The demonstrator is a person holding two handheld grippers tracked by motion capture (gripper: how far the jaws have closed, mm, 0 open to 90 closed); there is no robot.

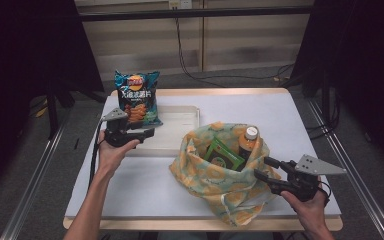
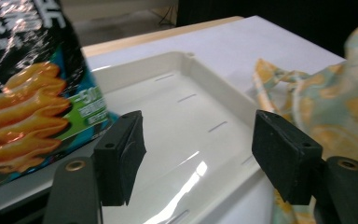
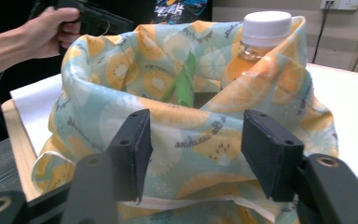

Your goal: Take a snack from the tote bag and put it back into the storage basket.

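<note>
White table (image 1: 290,125) | chip bag (image 1: 137,97) set on far-left tray (image 1: 190,117) | left gripper (image 1: 150,133) open, empty | bottle (image 1: 250,140), green box (image 1: 223,155) remain in cloth bag (image 1: 220,190) | right gripper (image 1: 262,168) open at bag's right edge

- The left gripper (image 2: 193,156) has two black jaws wide apart, with nothing between them.
- Under them lies a white tray (image 2: 214,88) with a shiny floor.
- A chip bag (image 2: 28,93) with wavy orange chips on it stands at the left.
- A cloth bag (image 2: 335,112), orange and light blue, sits at the right.
- The white table (image 2: 261,42) goes on behind.
</note>
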